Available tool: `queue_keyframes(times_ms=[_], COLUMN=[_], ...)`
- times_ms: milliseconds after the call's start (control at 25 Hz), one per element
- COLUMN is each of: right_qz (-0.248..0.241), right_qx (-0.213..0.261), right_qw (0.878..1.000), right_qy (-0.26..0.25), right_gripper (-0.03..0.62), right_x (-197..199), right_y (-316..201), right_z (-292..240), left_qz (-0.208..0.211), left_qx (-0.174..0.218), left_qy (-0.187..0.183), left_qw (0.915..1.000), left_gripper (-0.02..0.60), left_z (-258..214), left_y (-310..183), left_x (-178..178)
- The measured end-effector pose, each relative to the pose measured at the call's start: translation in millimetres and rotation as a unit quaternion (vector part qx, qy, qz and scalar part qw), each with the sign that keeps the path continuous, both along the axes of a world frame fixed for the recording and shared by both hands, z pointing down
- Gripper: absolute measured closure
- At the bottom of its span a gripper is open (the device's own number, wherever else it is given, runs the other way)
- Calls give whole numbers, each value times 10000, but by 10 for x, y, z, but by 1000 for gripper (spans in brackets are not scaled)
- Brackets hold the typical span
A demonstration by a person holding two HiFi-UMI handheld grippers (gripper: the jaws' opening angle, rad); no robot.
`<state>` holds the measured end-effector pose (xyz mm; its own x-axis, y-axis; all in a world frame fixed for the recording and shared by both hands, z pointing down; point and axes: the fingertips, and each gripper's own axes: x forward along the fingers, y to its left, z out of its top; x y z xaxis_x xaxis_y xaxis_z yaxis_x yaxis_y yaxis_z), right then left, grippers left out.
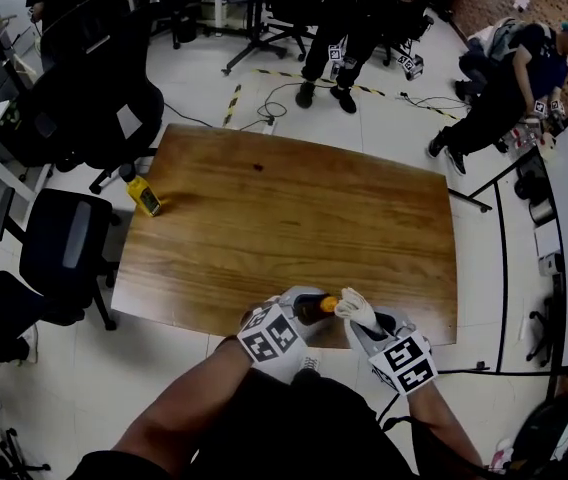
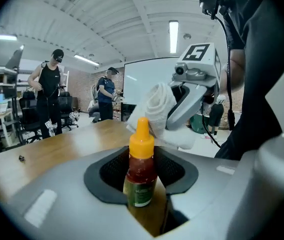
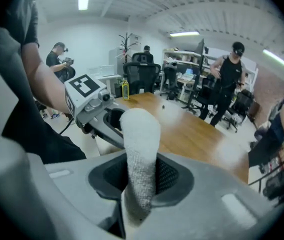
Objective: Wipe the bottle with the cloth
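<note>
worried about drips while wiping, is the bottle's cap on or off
On. The orange cap sits on the neck of the bottle with no gap showing, and the left gripper holds the bottle between its jaws.

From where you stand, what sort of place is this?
Probably a lab or workshop-style office: a large wooden table stands in an open room, rolling office chairs sit beside it, and loose cables run across the floor near striped tape.
</note>
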<state>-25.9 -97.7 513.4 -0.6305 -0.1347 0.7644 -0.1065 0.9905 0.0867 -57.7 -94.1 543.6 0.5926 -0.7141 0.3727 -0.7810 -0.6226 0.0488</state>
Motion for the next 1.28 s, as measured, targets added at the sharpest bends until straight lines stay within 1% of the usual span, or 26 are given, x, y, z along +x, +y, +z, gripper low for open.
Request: queue_keyframes(times_ms=[80, 160, 240, 320, 400, 480, 600, 720, 760, 840, 880, 960, 1040, 1120, 1200, 1280], right_qz=[374, 765, 1131, 1419, 1645, 1827, 2135, 2442, 2502, 2525, 2496, 2410, 2313, 2157, 1958, 1820], right_qx=[-307, -747, -1277, -1672, -1800, -1740, -1682, -1809, -1875, -1975, -1993, -1999, -1977, -1887, -1789, -1859], right_qw=[9988, 9940, 9831, 9697, 9611, 9578, 9500, 9372, 9336, 9302, 9302, 9307, 9322, 9376, 9419, 9385], right_qy=[30, -211, -658, -1074, -1299, -1379, -1536, -1711, -1748, -1788, -1810, -1892, -1960, -1967, -2059, -2270], right_gripper=[516, 516, 516, 516, 514, 516, 516, 516, 516, 516, 516, 516, 516, 516, 516, 516], right_x=[174, 284, 332, 358, 401, 468, 580, 683, 710, 745, 756, 794, 894, 993, 1021, 1094], right_y=[-73, -93, -63, -6, 49, 108, 262, 527, 622, 778, 829, 910, 996, 1002, 911, 898], right_z=[65, 48, -26, -106, -158, -188, -190, -107, -70, -17, -14, -67, -164, -255, -355, -486], left_qz=[9, -3, -24, -29, -27, -27, 3, 90, 67, -149, -343, -803, -1194, -1545, -1939, -2295], left_qx=[-7, -4, 7, -12, -43, -5, 39, -149, -237, -427, -549, -895, -1292, -1487, -1422, -1299], left_qy=[1, -9, -29, -22, 34, 122, 410, 579, 613, 704, 771, 975, 1240, 1428, 1440, 1433], left_qw=[10000, 10000, 10000, 10000, 10000, 9999, 9992, 9982, 9978, 9965, 9949, 9879, 9766, 9662, 9599, 9539], left_gripper=[417, 417, 416, 416, 415, 405, 396, 399, 410, 452, 486, 566, 566, 566, 566, 566], left_z=[3, 10, 15, 15, -20, -120, -280, -284, -273, -283, -302, -341, -362, -400, -467, -528], left_y=[-1, 4, 3, 9, 34, 96, 297, 667, 794, 1003, 1083, 1224, 1371, 1467, 1499, 1576], left_x=[-7, -13, -16, -21, -42, -76, -129, -188, -217, -300, -348, -408, -368, -301, -290, -201])
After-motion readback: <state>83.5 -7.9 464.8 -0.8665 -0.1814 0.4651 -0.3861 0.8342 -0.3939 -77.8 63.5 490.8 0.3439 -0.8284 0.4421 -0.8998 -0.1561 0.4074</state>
